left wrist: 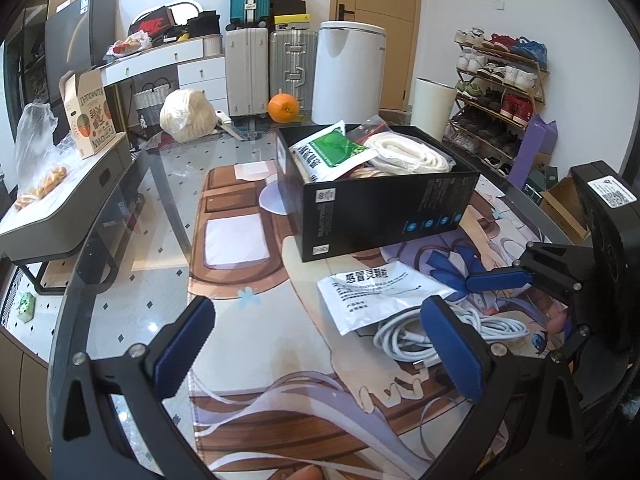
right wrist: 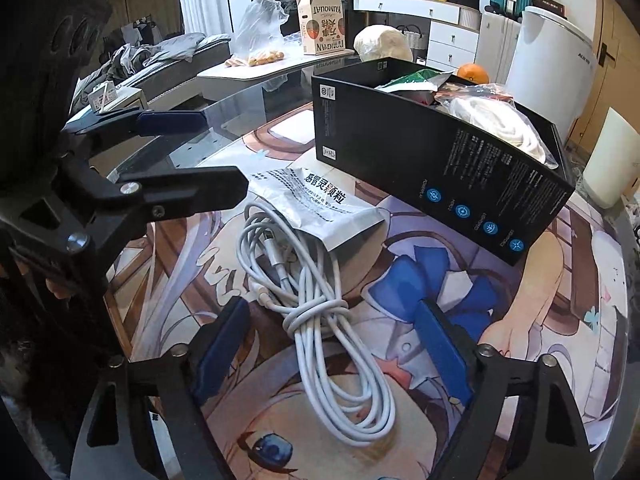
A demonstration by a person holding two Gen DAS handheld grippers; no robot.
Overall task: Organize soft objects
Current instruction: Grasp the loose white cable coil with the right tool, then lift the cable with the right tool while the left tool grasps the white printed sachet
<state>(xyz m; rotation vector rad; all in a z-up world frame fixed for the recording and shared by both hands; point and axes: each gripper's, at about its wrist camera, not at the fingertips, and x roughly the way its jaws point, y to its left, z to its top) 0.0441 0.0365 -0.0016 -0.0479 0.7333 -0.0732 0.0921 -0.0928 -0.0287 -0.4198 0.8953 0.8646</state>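
Observation:
A coiled white cable [right wrist: 320,304] lies on the printed mat, part of it under a white medicine pouch [right wrist: 316,200]. My right gripper [right wrist: 336,344] is open and empty, its blue pads either side of the cable bundle. My left gripper [left wrist: 316,344] is open and empty over the mat; the pouch [left wrist: 380,292] and cable [left wrist: 452,328] lie by its right finger. A black box [left wrist: 384,204] behind them holds a green-and-white pouch [left wrist: 332,152] and a bagged white rope [left wrist: 408,152]. The left gripper's fingers [right wrist: 188,192] show at the left of the right wrist view.
The printed mat [left wrist: 248,360] covers a round glass table [left wrist: 120,288]. An orange [left wrist: 283,107] and a white bagged bundle [left wrist: 188,116] sit at the table's far side. A side table [left wrist: 68,192] with a kumquat carton stands left; a white cylinder [right wrist: 612,160] stands right.

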